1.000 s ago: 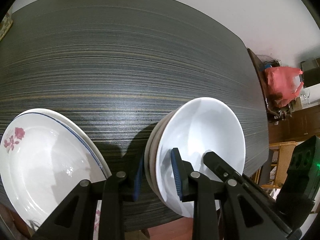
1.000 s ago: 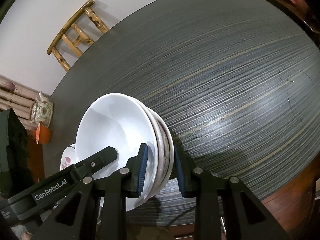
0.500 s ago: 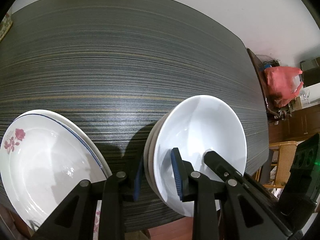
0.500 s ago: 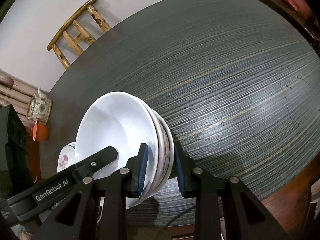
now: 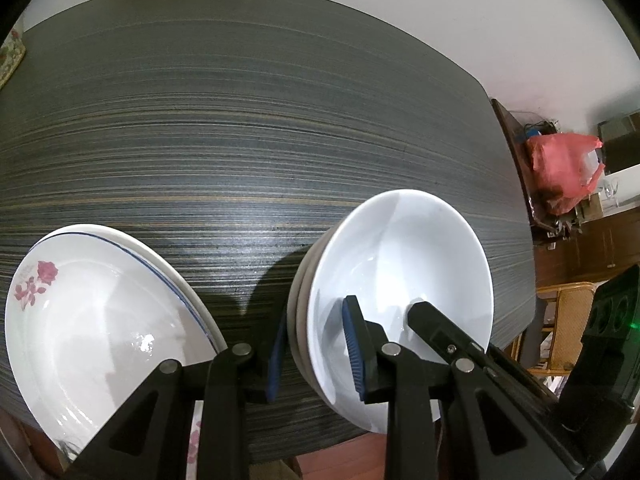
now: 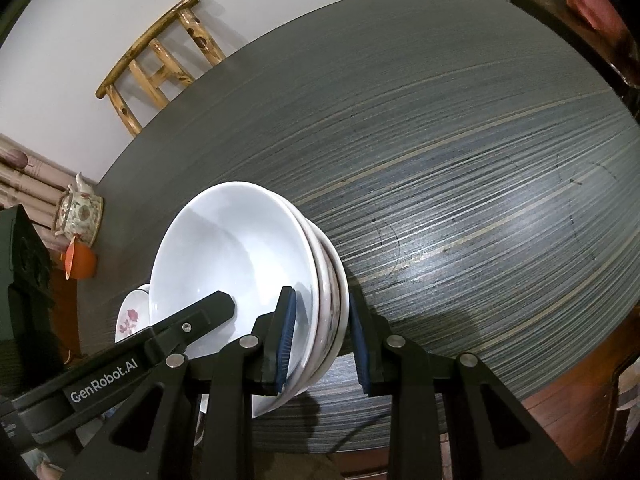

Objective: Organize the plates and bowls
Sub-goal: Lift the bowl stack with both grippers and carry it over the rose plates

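A stack of white bowls (image 5: 400, 264) sits near the front edge of the dark striped table (image 5: 240, 120). My left gripper (image 5: 316, 354) straddles the stack's left rim, one blue pad inside the top bowl, one outside. My right gripper (image 6: 322, 338) straddles the opposite rim of the same stack (image 6: 236, 256) the same way. Both look closed on the rims. A stack of white plates (image 5: 92, 324) with a rose print and a blue line lies to the left of the bowls; it also shows in the right wrist view (image 6: 130, 314).
A wooden chair (image 6: 156, 60) stands at the table's far side. A floral teapot (image 6: 78, 210) and an orange cup (image 6: 80, 260) sit beyond the table's left end. A red bag (image 5: 560, 172) lies on a side cabinet to the right.
Both grippers and the bowl stack have shifted slightly across the table; the grips look the same.
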A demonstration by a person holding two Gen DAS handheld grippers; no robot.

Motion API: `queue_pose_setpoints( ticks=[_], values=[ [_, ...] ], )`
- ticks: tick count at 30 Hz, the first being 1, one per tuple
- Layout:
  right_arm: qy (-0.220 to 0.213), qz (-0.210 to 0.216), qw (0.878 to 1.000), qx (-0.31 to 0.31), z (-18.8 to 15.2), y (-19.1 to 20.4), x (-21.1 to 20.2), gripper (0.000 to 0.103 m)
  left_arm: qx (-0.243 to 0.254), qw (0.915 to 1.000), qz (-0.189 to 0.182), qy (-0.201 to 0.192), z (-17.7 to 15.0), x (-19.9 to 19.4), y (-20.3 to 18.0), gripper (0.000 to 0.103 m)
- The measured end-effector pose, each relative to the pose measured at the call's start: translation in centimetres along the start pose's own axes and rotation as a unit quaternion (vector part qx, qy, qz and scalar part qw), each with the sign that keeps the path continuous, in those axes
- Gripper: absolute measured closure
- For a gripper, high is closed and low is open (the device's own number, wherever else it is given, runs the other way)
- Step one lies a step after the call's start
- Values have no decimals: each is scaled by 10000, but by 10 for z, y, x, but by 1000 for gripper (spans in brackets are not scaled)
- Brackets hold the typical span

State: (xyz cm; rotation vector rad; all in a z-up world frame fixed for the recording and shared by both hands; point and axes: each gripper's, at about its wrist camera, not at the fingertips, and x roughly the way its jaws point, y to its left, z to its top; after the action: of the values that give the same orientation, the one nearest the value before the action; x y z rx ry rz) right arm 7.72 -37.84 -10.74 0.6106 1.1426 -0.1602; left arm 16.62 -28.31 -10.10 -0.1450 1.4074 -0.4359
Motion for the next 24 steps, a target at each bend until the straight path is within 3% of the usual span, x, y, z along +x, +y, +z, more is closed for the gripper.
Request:
queue_pose_setpoints(
  ticks=[24],
  values=[
    [-95,-15,9995,-288,5,22,-18,78,-116,9997,-39,-228,-6,-31,7,76]
  ],
)
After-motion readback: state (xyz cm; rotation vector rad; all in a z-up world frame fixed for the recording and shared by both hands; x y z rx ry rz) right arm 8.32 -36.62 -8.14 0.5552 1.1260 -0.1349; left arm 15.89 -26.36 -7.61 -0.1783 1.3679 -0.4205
